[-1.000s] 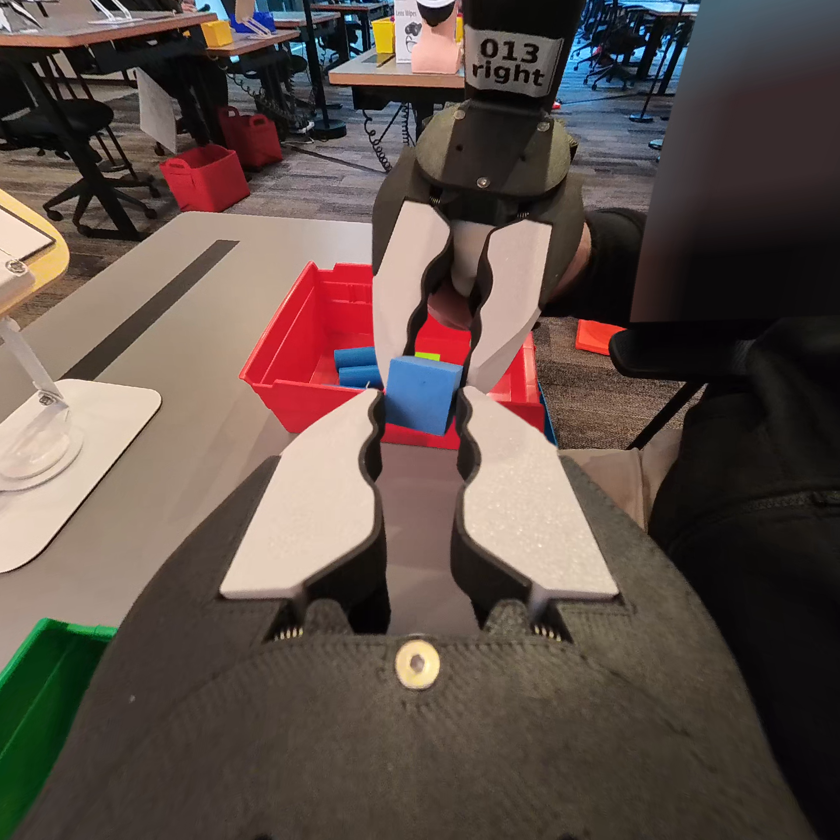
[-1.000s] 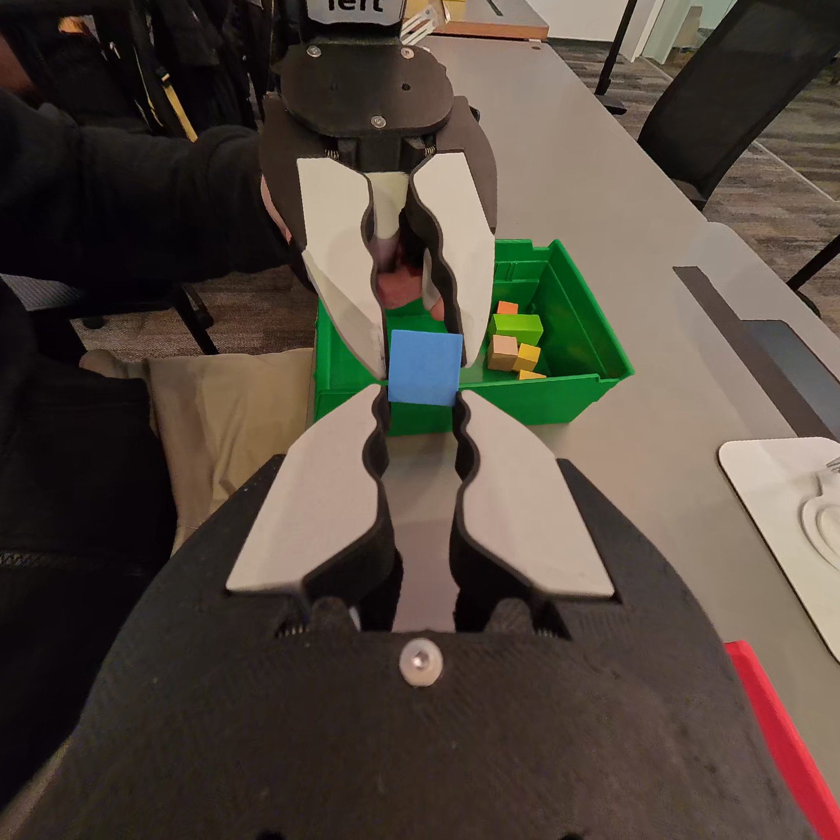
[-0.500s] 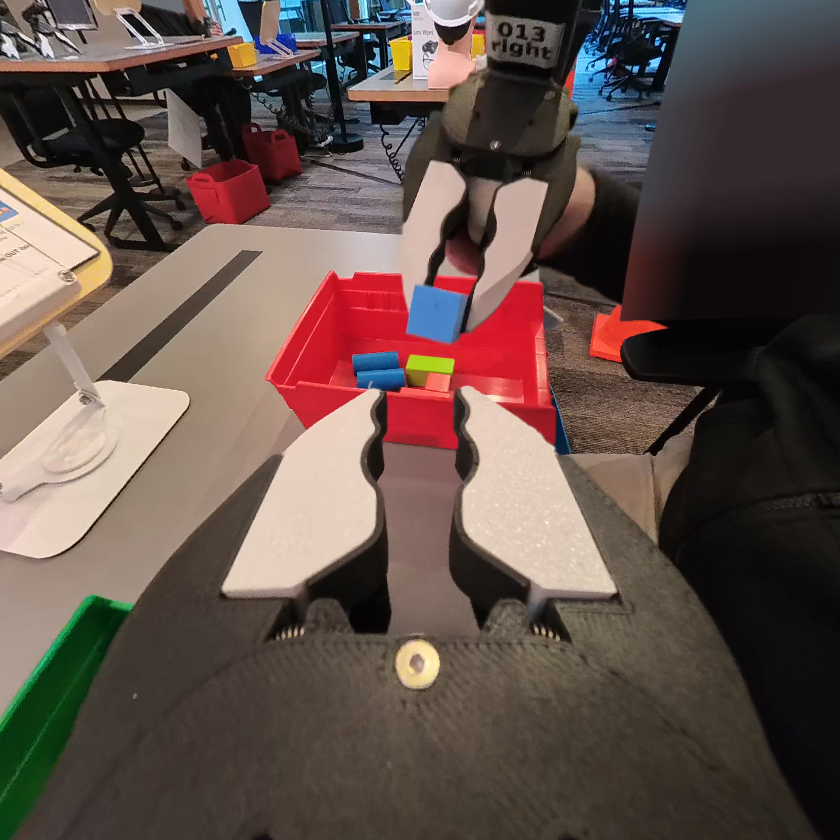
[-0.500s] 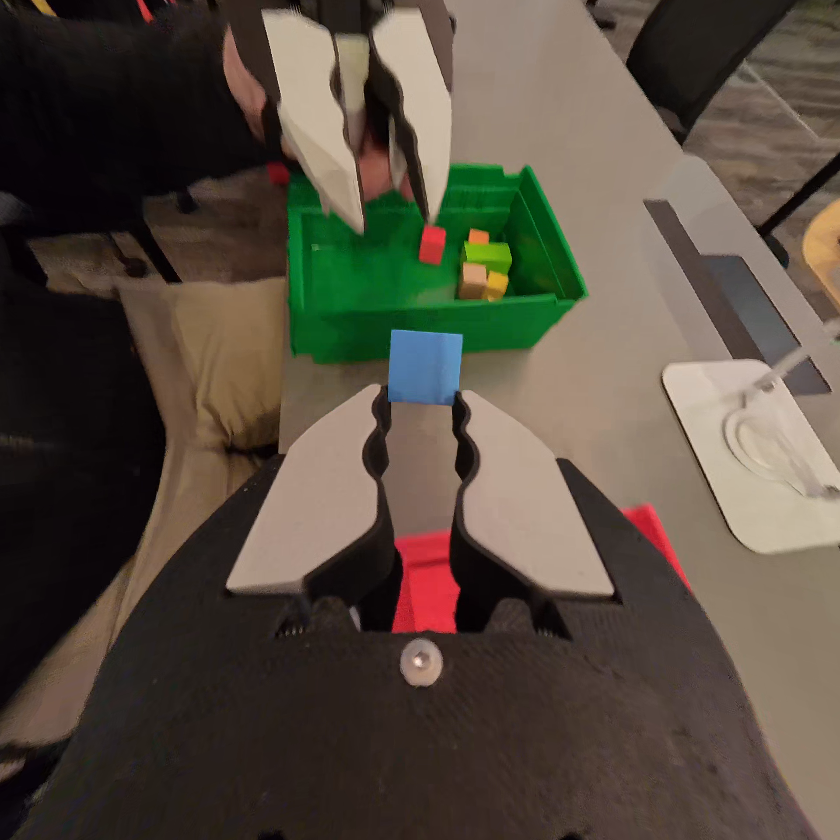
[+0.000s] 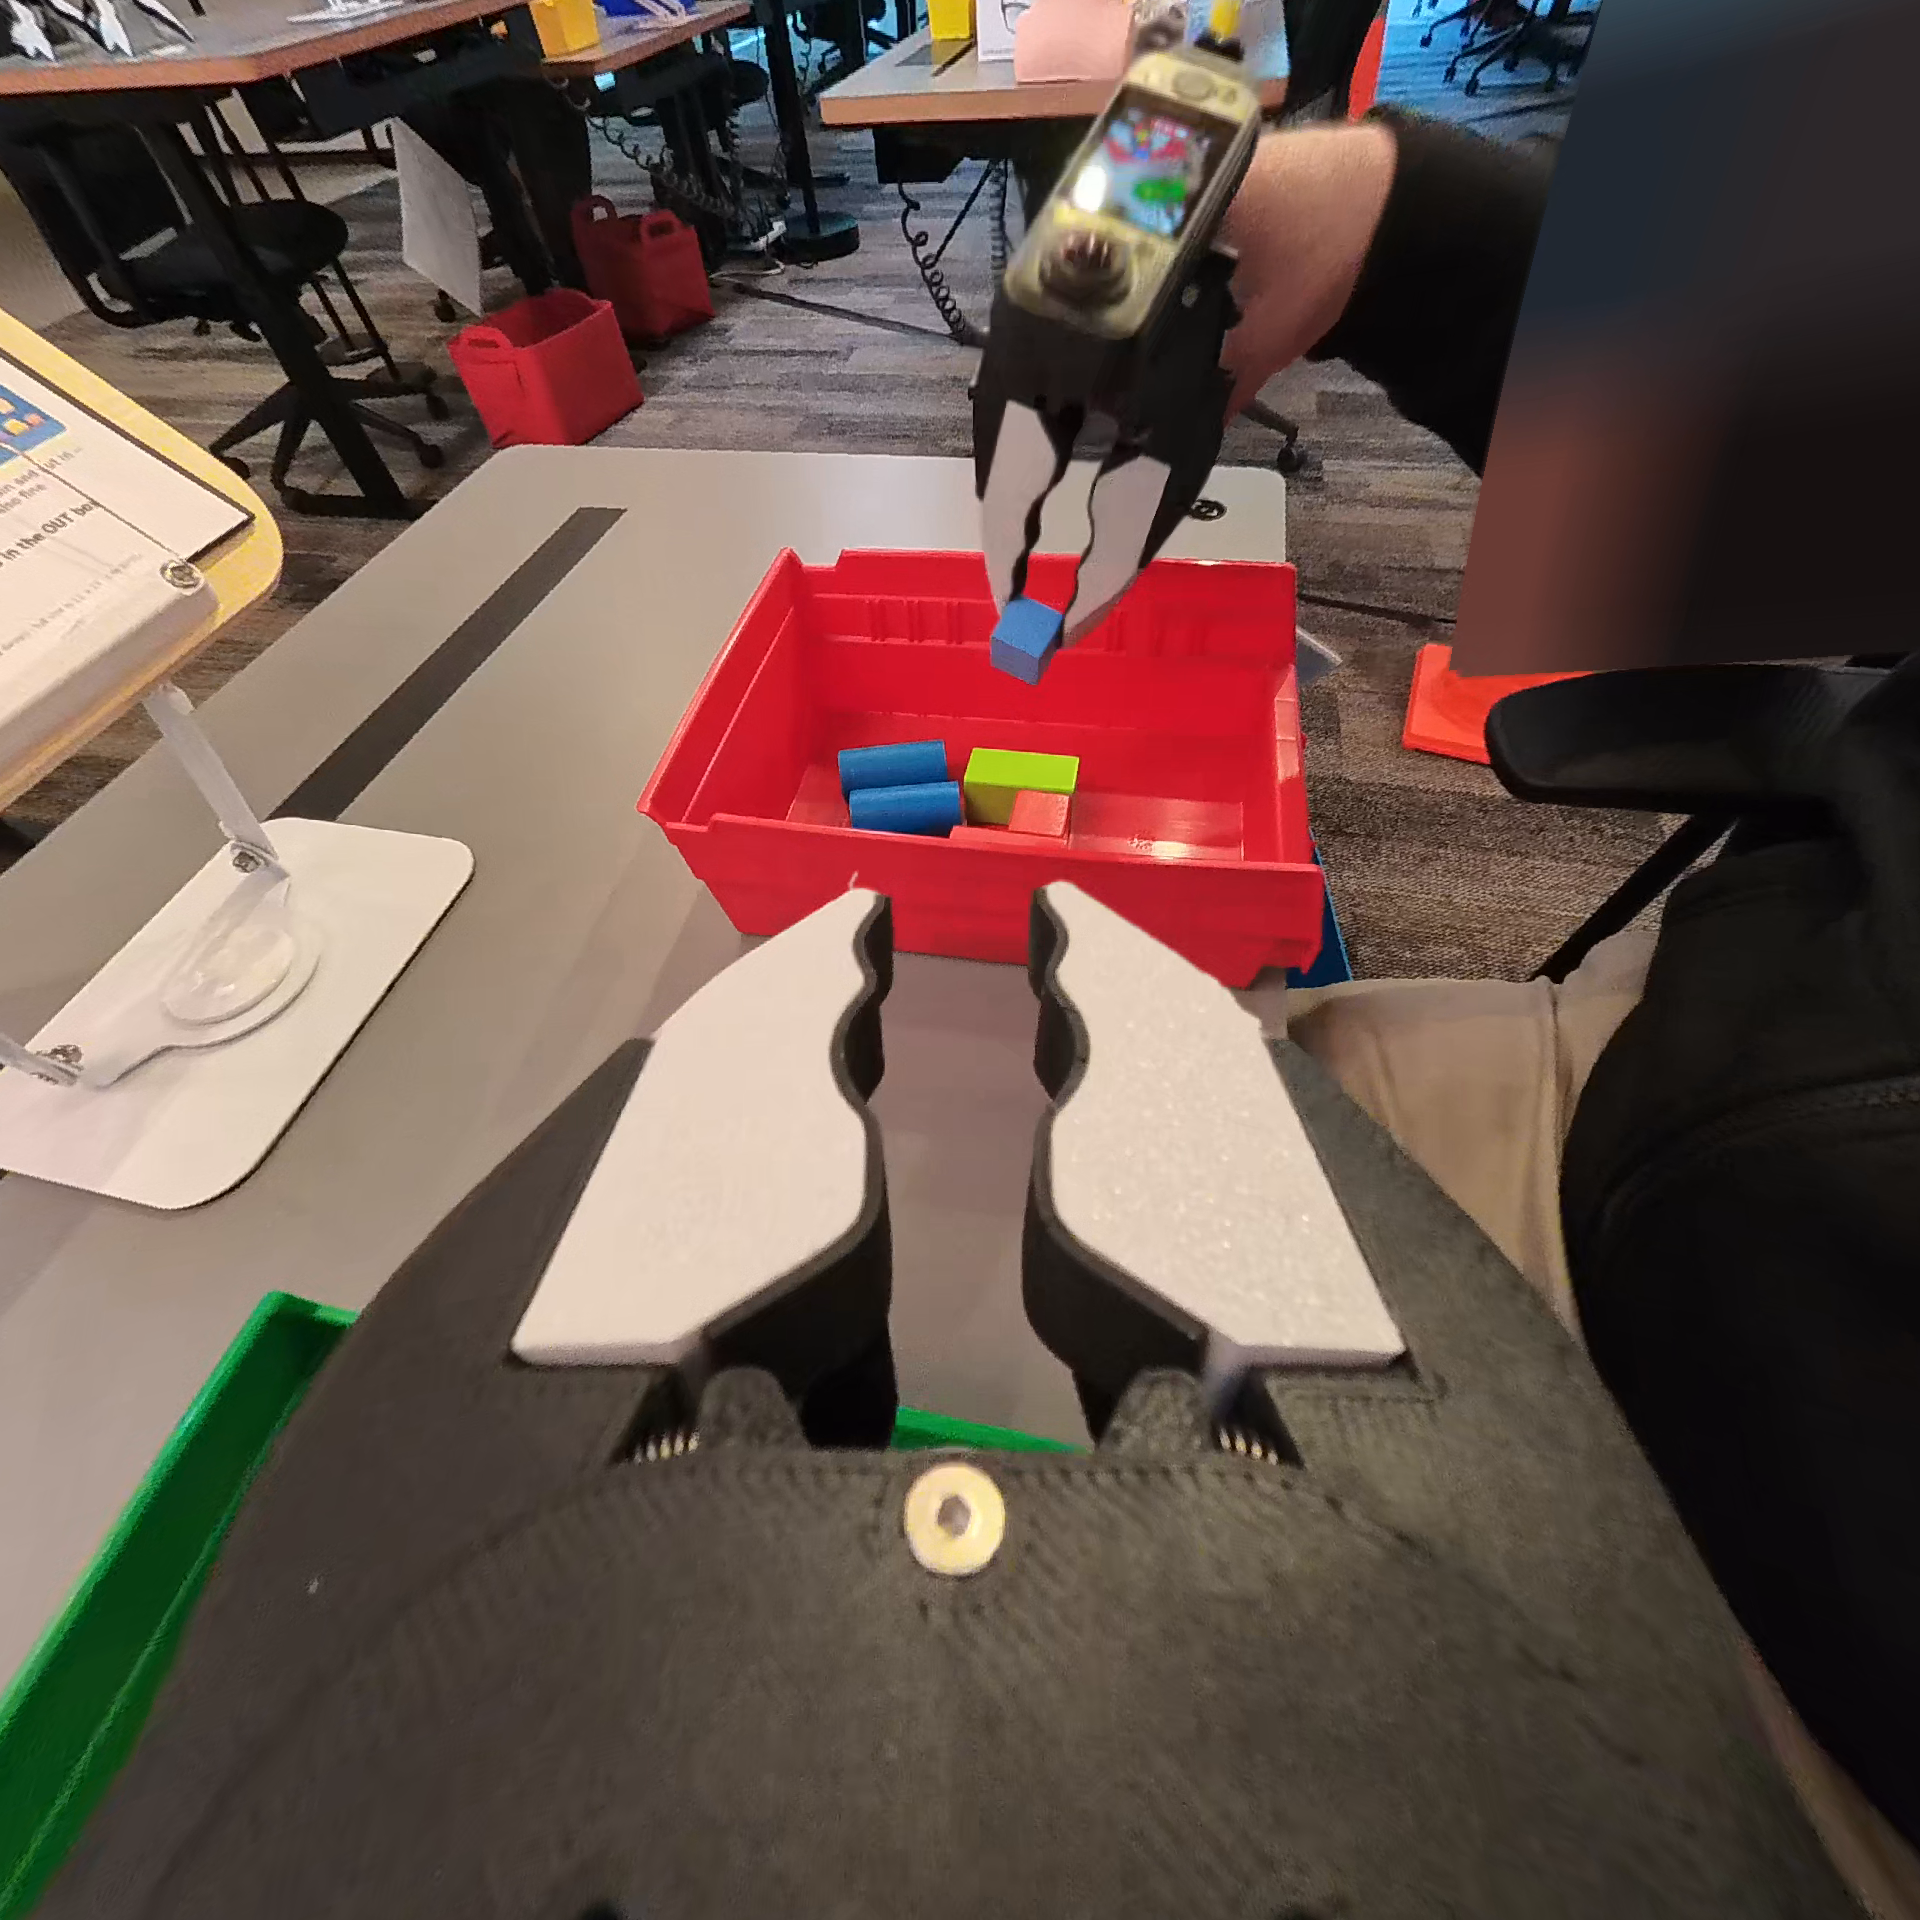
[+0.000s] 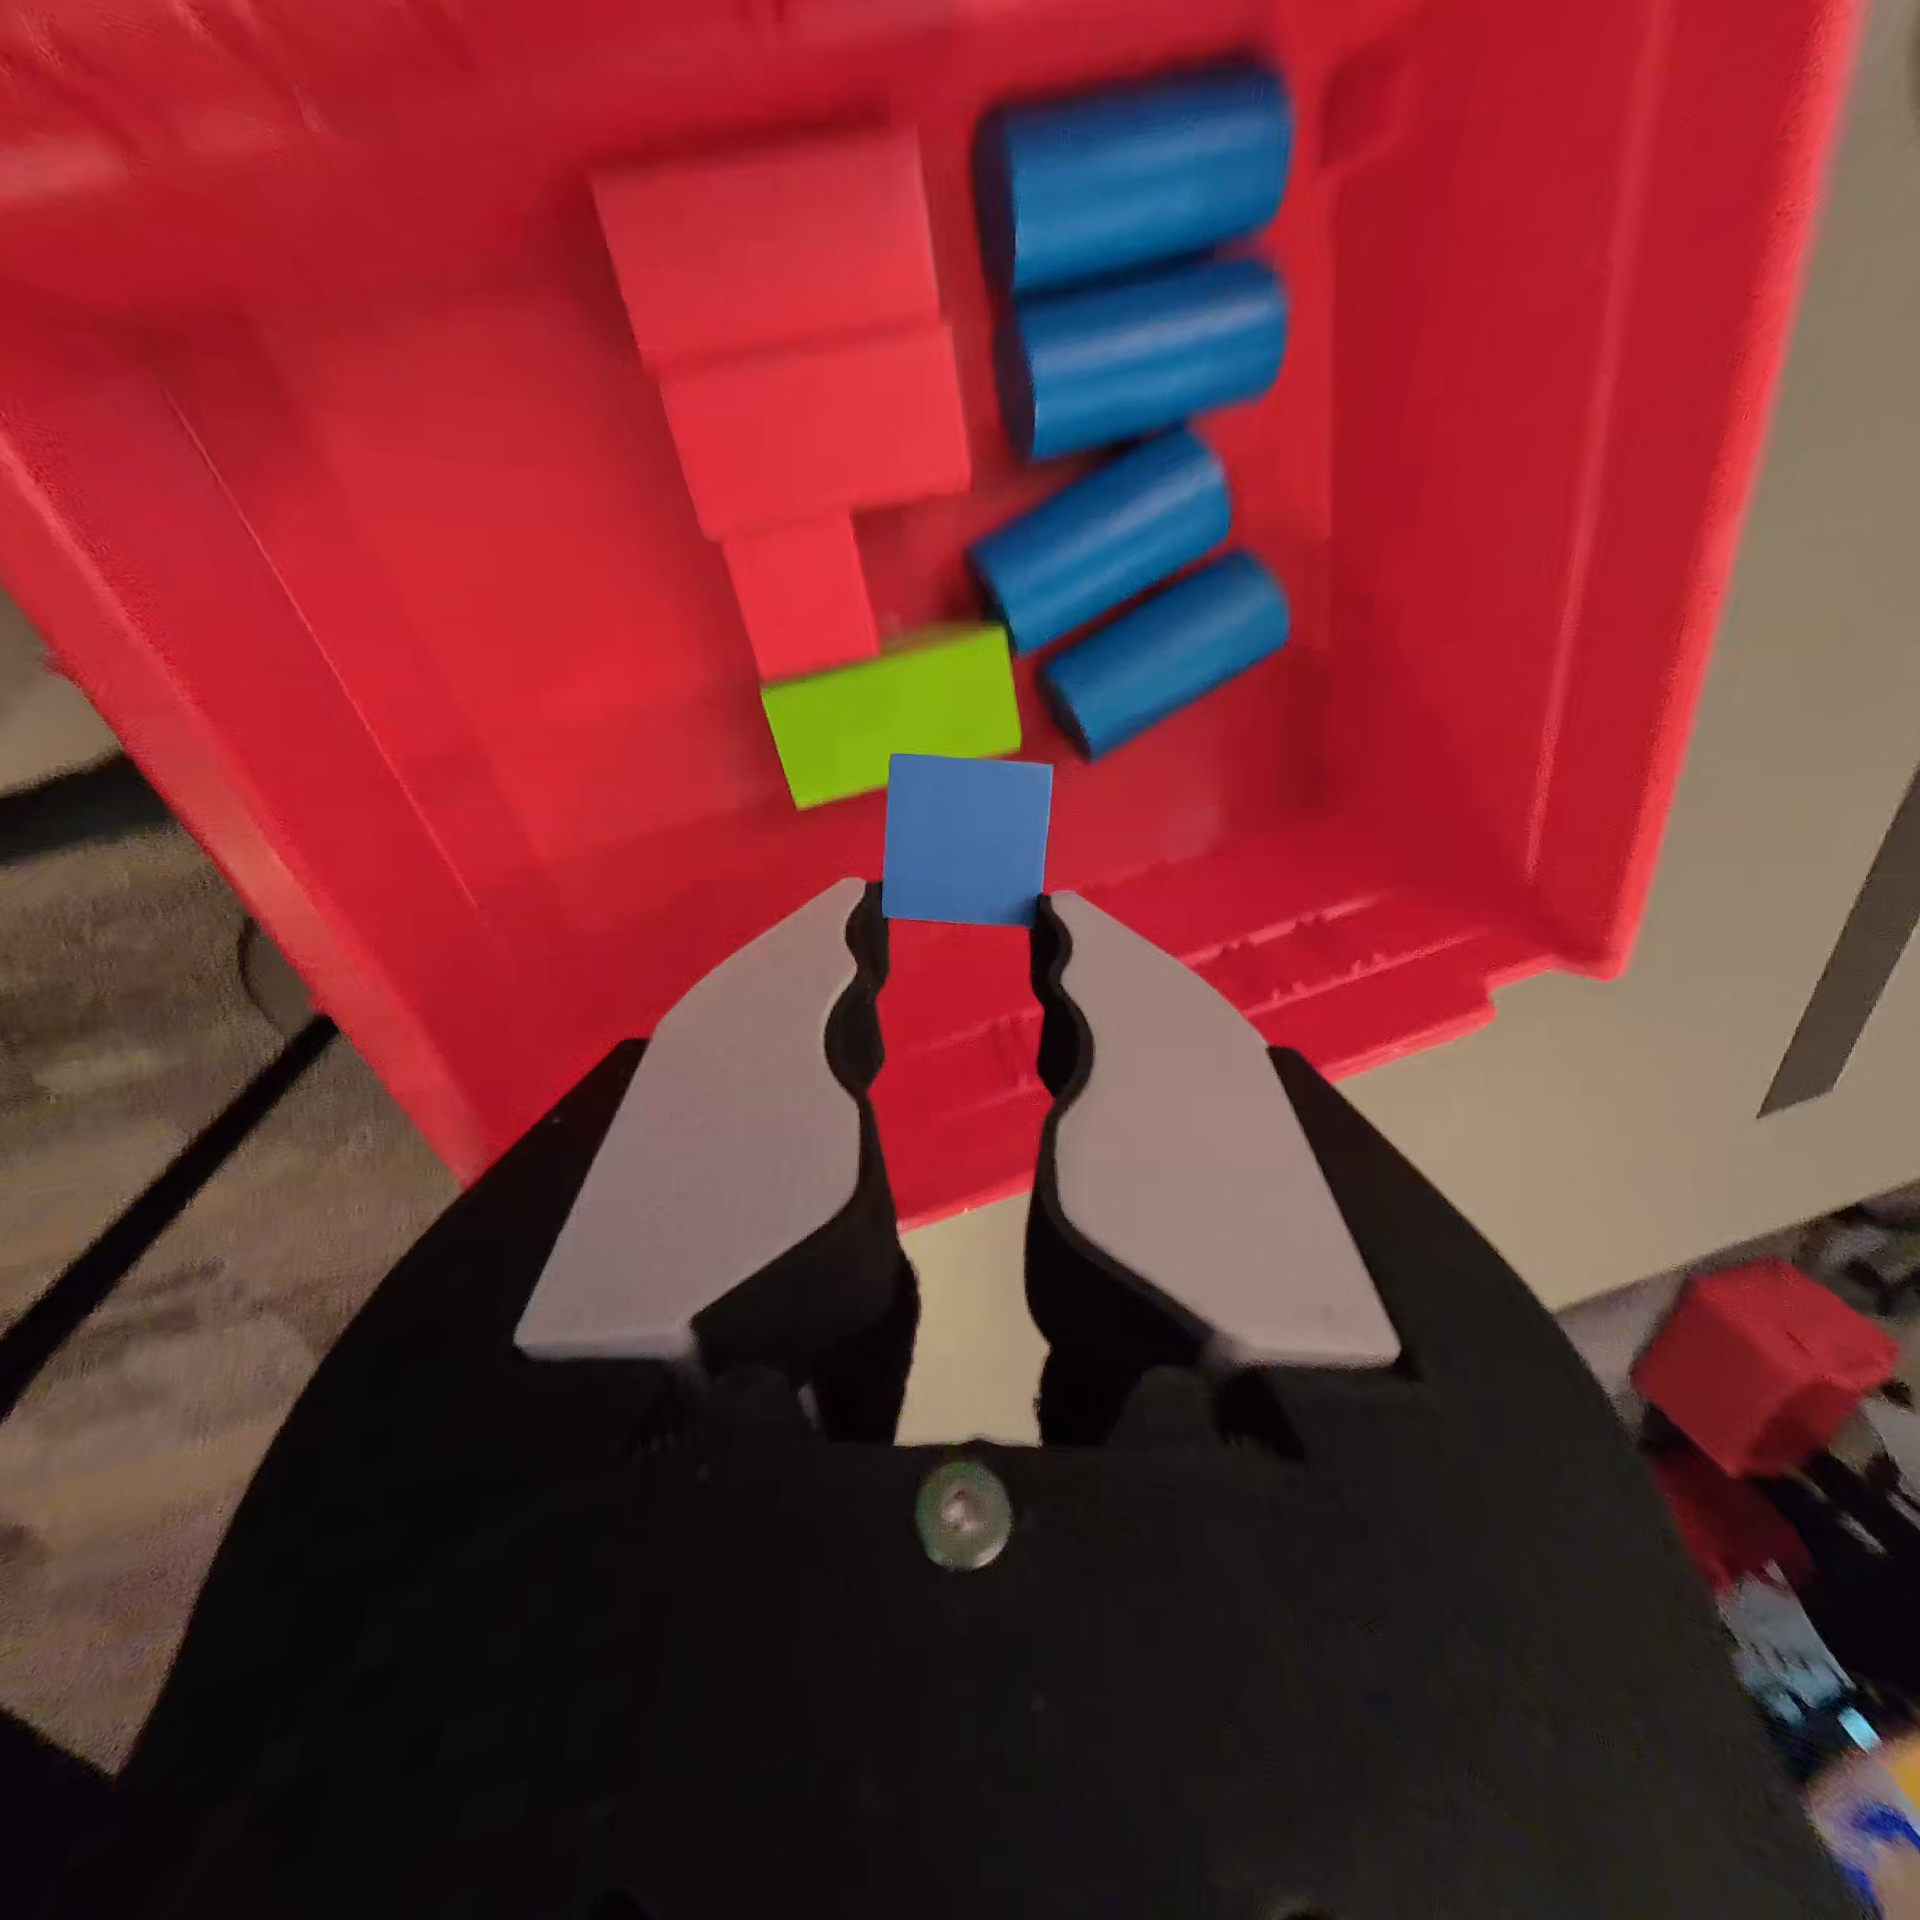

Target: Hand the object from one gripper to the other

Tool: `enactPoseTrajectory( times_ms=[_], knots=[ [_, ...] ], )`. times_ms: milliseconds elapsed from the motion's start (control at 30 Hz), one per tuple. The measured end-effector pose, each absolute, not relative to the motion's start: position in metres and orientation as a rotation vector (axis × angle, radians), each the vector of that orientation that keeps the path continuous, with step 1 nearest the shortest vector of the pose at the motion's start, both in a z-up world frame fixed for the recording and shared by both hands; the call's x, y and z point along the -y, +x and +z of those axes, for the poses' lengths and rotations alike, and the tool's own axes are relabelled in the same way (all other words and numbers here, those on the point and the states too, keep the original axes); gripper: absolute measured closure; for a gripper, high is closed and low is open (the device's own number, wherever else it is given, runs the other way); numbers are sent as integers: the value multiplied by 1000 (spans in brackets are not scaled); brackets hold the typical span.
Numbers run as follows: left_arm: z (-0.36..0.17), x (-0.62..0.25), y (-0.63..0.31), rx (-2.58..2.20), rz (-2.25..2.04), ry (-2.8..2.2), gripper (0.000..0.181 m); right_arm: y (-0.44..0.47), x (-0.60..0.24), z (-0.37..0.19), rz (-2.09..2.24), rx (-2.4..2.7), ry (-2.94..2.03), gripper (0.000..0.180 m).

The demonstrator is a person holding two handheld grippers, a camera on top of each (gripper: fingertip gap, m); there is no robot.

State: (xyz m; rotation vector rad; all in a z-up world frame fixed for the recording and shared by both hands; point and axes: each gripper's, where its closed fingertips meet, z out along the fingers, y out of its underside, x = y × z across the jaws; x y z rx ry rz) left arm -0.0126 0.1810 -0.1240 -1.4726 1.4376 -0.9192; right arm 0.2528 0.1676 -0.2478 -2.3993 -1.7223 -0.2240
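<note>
the right tool (image 6: 961, 902) pinches a blue cube (image 6: 966, 840) between its fingertips, the two fingers closed only as far as the cube's width, and it points down over the red bin (image 5: 748, 686). in the left wrist view the same tool (image 5: 1049, 613) hangs above the bin's far side, held by a hand (image 5: 1299, 260) in a dark sleeve, with the cube (image 5: 1027, 642) clear of the bin floor, in the air. the left tool (image 5: 961, 914) holds nothing; its fingers stand apart with a gap between them, and through it the grey counter (image 5: 312, 1247) shows. it sits well back from the right tool, above the near counter, with a green bin (image 5: 125, 1538) edge at its lower left. inside the red bin lie four blue cylinders (image 6: 1138, 177) in a loose column along one side, red blocks (image 6: 769, 260) beside them, and a green block (image 6: 894, 712) just past the cube in the right wrist view. only two cylinders (image 5: 894, 767) and the green block (image 5: 1020, 784) show clearly from the left wrist view. a white stand base (image 5: 343, 987) rests on the counter to the left, apart from the red bin. the right wrist view is somewhat blurred at its edges.
</note>
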Motion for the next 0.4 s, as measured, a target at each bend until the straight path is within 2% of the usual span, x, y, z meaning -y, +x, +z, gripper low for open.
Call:
enactPoseTrajectory(
  times_ms=[33, 400],
  knots=[
    [-125, -182, -13, -1443, -903, -1476, 156, 259, -165, -255, -258, 1754, -2433, 154],
    [-130, -182, -14, -1458, -902, -1485, 155, 291, -148, -303, -551, 2118, -2580, 153]
  ],
)
